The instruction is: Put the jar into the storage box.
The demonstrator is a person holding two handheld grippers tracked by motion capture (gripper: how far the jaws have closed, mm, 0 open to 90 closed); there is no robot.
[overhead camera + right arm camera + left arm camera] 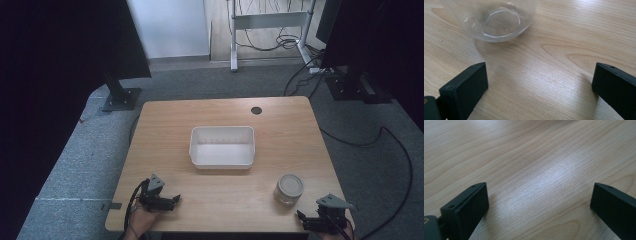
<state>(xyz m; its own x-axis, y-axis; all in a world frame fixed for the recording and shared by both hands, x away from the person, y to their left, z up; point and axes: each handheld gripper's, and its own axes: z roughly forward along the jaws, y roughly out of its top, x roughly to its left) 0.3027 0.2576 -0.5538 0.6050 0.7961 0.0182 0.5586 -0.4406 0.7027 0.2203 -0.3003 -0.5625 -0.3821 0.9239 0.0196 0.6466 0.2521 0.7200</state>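
Note:
A white rectangular tub (pixel 222 146) sits empty at the middle of the wooden table (pixel 165 125). A clear glass jar (pixel 289 189) stands upright near the front right; its base (pixel 496 21) fills the upper left of the right gripper view. My right gripper (pixel 302 218) rests at the front right corner, just short of the jar, jaws wide open with bare wood between them (pixel 540 82). At the front left, my left gripper (pixel 175 199) lies low on the table, open (pixel 539 202), with nothing between its jaws.
A dark round grommet hole (pixel 256 110) sits near the table's far edge. Black monitor stands (pixel 120 95) flank the table on grey carpet. Cables (pixel 380 135) trail across the floor at the right, and a white desk frame (pixel 270 30) stands beyond.

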